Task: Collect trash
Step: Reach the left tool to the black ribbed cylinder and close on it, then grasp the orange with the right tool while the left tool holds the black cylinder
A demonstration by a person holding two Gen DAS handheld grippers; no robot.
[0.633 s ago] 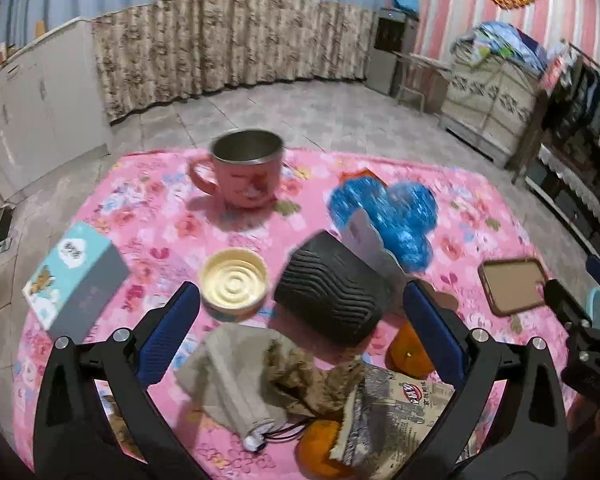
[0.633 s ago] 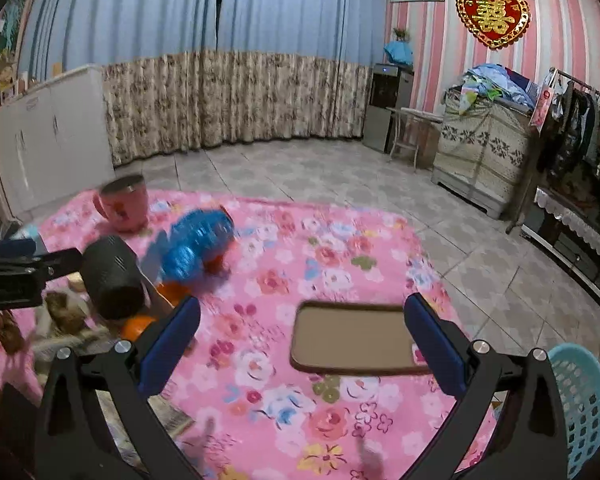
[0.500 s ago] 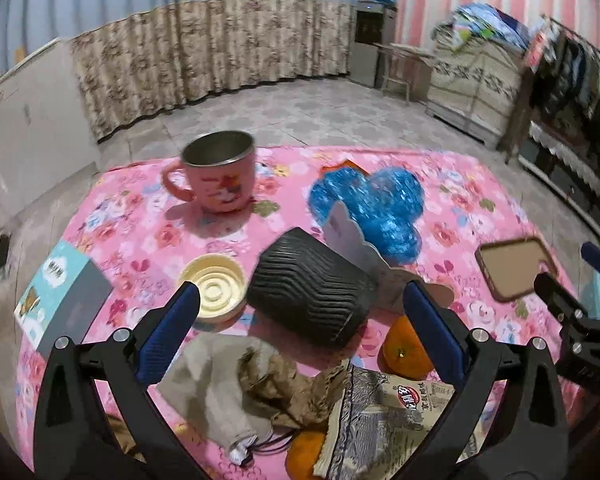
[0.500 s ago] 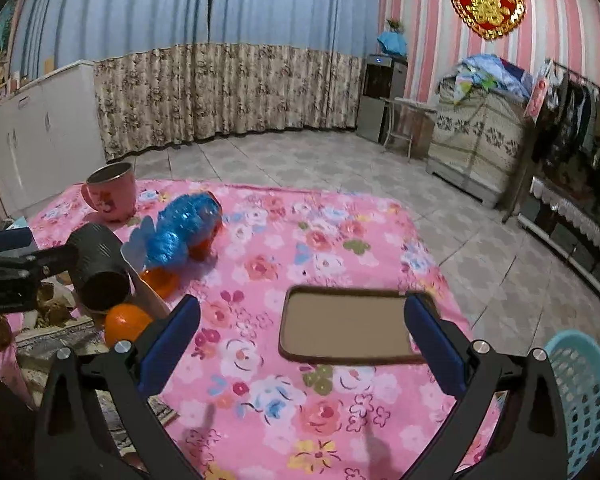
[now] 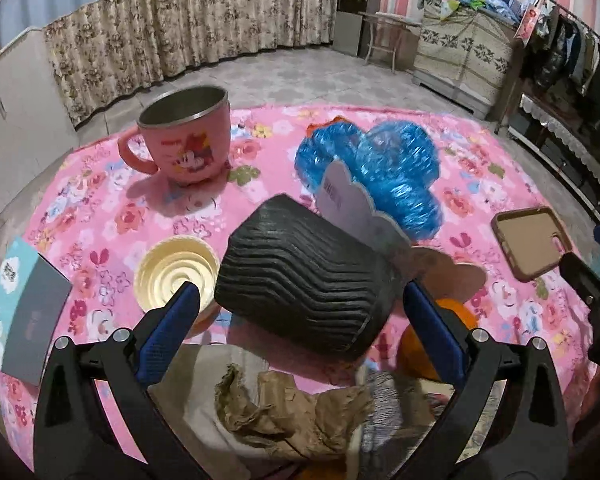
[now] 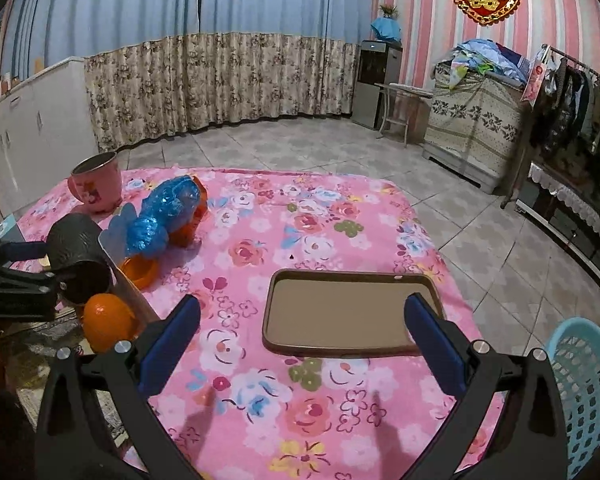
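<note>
We see the left tool spread wide, holding nothing, poised over a black ribbed cup that lies on its side on the desk, which has a pink flowered cloth. Trash sits nearest the left camera: crumpled brown paper on a grey cloth, and a printed wrapper beside it, partly blurred. An orange lies just behind the left tool's right finger. A crinkled blue plastic bag lies past the black cup, with a pale scalloped card leaning between them. A cream lid sits left of the cup, a pink mug stands upright farther back, and a teal and grey box is at the desk's left edge. The right tool is also wide apart and empty, over a brown phone case lying flat near the desk's right side. A light blue basket stands off the desk at the right, below its edge. The right view also shows the left tool at the far left, next to the cup and orange.
</note>
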